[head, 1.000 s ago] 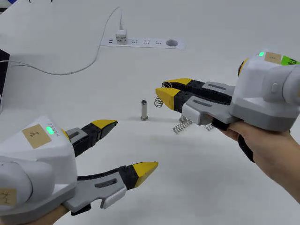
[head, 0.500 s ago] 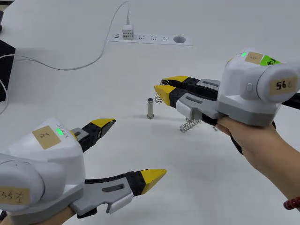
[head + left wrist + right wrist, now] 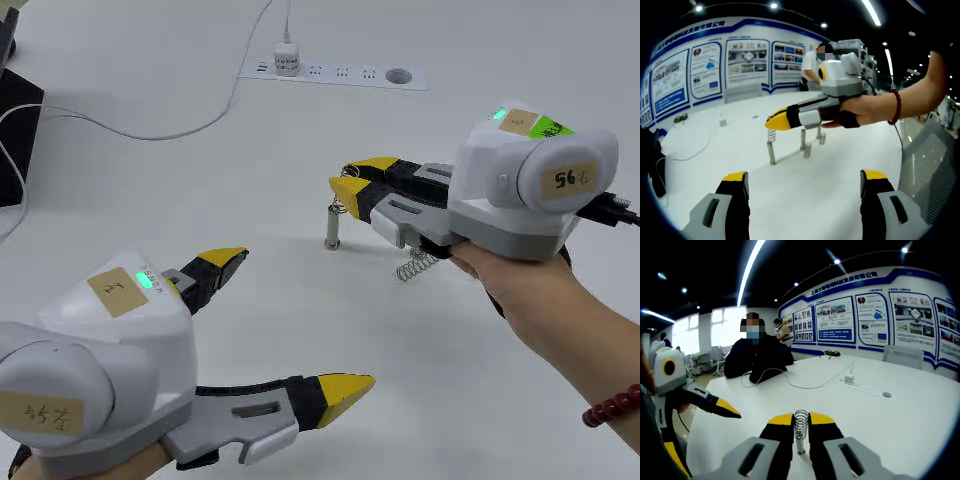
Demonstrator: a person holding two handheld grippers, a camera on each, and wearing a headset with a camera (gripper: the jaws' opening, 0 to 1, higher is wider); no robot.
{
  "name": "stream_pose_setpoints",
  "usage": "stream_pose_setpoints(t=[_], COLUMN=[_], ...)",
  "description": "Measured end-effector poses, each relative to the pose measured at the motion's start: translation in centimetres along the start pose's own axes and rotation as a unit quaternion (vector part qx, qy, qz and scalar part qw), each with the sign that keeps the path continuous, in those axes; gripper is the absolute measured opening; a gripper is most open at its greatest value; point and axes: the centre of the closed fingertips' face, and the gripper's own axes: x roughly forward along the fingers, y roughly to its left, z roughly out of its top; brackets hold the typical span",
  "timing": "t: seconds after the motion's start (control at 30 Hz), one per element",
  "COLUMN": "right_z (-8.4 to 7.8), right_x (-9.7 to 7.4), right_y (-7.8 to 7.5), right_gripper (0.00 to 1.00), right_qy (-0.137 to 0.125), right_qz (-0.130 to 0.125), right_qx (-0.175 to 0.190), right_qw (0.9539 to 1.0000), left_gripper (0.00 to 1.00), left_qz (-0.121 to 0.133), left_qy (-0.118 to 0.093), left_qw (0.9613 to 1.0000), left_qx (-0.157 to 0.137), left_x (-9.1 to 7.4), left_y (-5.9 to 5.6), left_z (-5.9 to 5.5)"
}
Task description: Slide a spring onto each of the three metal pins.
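Spring [image 3: 800, 424] is pinched by right gripper [image 3: 343, 177], jaws nearly closed, just over upright pin [image 3: 331, 228]; left gripper [image 3: 305, 318] is held wide open, empty

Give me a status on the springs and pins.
Done: nothing yet; no pin looks finished. In hand: the right gripper is shut on a spring at the top of a pin, not yet slid down. Left: seat it, then the other pins behind, which look bare; a loose spring lies on the table. The left gripper is open and empty.
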Motion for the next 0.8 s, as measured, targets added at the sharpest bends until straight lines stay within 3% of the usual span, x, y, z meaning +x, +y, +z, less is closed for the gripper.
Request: stream_pose_setpoints(t=[0.37, 0.8], right_z=[-0.5, -2.7], right_x=[0.7, 1.5], right_y=[0.4, 0.9], right_gripper=[0.12, 0.12], right_qy=[0.009, 0.042], right_qz=[0.002, 0.000], right_qx=[-0.011, -0.032], right_qw=[0.9999, 0.9986], left_gripper=[0.98, 0.97], left_qz=[-0.001, 0.002], left_qy=[0.001, 0.002], left_qw=[1.0000, 1.0000], left_qx=[-0.003, -0.001], left_x=[0.1, 0.1], left_y=[0.0, 0.2], left_z=[-0.1, -0.1])
